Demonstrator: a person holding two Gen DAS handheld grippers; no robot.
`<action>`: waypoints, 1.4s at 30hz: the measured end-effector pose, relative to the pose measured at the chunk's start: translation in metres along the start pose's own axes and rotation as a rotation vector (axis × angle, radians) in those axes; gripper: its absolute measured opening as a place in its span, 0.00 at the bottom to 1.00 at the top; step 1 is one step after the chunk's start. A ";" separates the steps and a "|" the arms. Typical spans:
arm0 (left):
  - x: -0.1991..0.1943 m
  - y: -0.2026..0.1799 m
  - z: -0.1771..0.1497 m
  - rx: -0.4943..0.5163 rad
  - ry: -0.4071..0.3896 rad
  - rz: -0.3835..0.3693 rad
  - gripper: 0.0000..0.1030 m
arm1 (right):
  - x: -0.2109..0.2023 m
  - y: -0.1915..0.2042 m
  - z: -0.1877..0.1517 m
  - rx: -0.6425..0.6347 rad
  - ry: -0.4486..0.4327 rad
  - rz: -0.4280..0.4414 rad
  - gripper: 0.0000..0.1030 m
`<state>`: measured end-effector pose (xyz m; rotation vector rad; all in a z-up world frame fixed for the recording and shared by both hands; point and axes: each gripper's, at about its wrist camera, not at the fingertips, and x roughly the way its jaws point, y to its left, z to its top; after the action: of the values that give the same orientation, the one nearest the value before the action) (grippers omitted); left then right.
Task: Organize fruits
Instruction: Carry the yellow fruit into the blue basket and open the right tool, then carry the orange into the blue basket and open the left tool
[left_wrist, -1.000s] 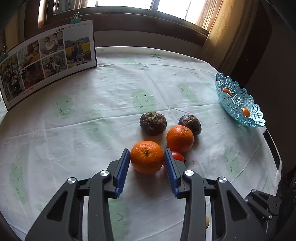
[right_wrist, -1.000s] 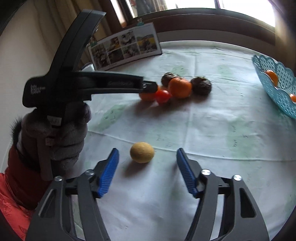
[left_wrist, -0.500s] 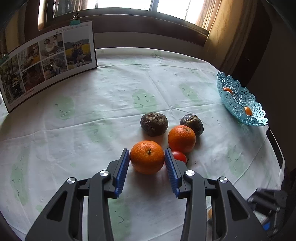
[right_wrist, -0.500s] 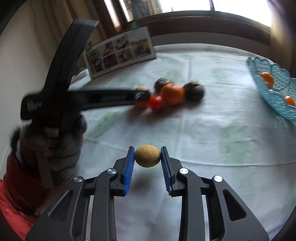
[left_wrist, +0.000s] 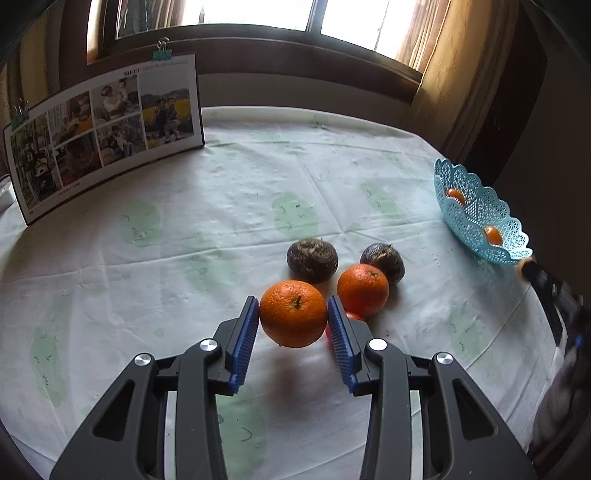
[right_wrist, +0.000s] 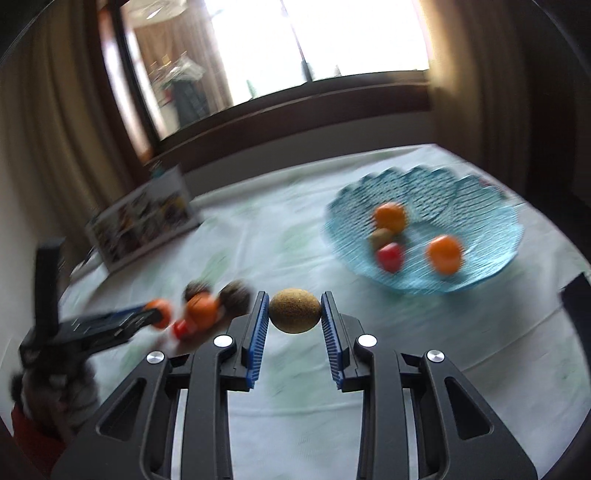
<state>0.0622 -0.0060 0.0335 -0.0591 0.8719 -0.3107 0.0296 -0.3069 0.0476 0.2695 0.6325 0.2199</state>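
My left gripper (left_wrist: 292, 314) is shut on an orange (left_wrist: 293, 313) and holds it just above the cloth. Behind it lie a second orange (left_wrist: 362, 288), two dark wrinkled fruits (left_wrist: 312, 260) (left_wrist: 382, 257) and a small red tomato (left_wrist: 352, 317), partly hidden by my right finger. My right gripper (right_wrist: 294, 311) is shut on a yellow-brown kiwi (right_wrist: 294, 310), lifted above the table, in front of and left of the blue lace basket (right_wrist: 480, 273). The basket holds two oranges (right_wrist: 390, 218) (right_wrist: 444, 254), a kiwi and a red fruit (right_wrist: 389, 256). The right wrist view is blurred.
A photo calendar (left_wrist: 103, 122) stands at the table's back left. The blue basket (left_wrist: 476, 218) sits at the table's right edge. A window and curtains run behind the round table with its white and green cloth (left_wrist: 184, 229). The left gripper shows in the right wrist view (right_wrist: 107, 328).
My right gripper closed on the kiwi, lifted it and swung right toward the basket. My left gripper closed on the orange and raised it slightly.
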 end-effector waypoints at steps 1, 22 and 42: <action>-0.002 -0.001 0.001 0.002 -0.004 0.000 0.38 | -0.003 -0.010 0.006 0.014 -0.021 -0.022 0.29; -0.013 -0.041 0.012 0.069 -0.016 0.005 0.38 | 0.005 -0.087 0.015 0.158 -0.137 -0.200 0.45; 0.027 -0.172 0.059 0.237 -0.007 -0.163 0.38 | -0.011 -0.104 -0.001 0.237 -0.230 -0.256 0.49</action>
<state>0.0811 -0.1825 0.0814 0.0888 0.8197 -0.5641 0.0331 -0.4079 0.0201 0.4314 0.4581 -0.1329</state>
